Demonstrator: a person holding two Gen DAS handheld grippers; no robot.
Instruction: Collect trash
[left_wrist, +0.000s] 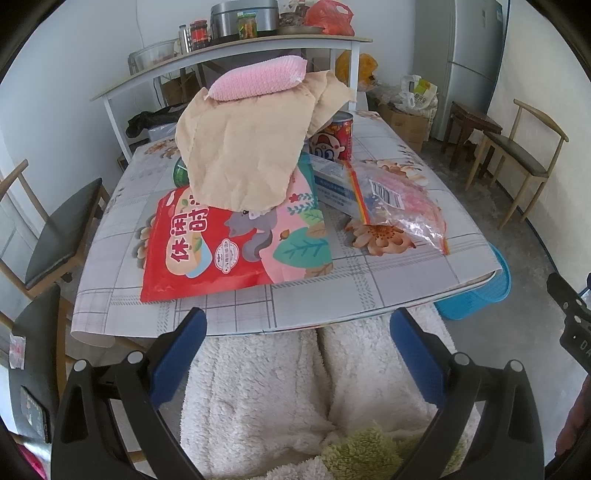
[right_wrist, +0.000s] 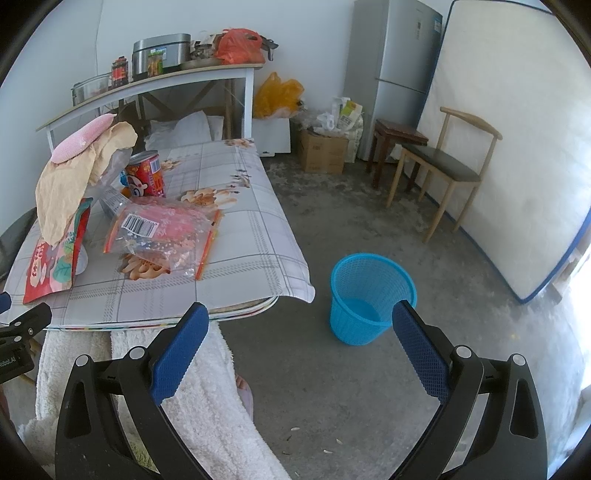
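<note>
A pile of trash lies on the table (left_wrist: 406, 273): a red snack bag (left_wrist: 236, 243), a crumpled tan paper (left_wrist: 243, 147) over it with a pink foam net (left_wrist: 258, 79) on top, a red can (left_wrist: 334, 138), a white-blue box (left_wrist: 332, 181) and a clear zip bag (left_wrist: 402, 203). My left gripper (left_wrist: 299, 350) hangs open below the table's near edge, over white fleece-clad legs. My right gripper (right_wrist: 299, 347) is open too, off the table's right corner, with a blue mesh bin (right_wrist: 369, 291) on the floor just ahead. The zip bag (right_wrist: 162, 229) and can (right_wrist: 146, 173) show in the right wrist view.
Wooden chairs stand left (left_wrist: 55, 229) and right (right_wrist: 439, 166) of the table. Behind it a white shelf table (right_wrist: 147, 81) holds jars and a pot. A fridge (right_wrist: 391, 70), a leaning mattress (right_wrist: 509, 147), cardboard boxes (right_wrist: 321, 151) and a stool (right_wrist: 395, 147) line the far wall.
</note>
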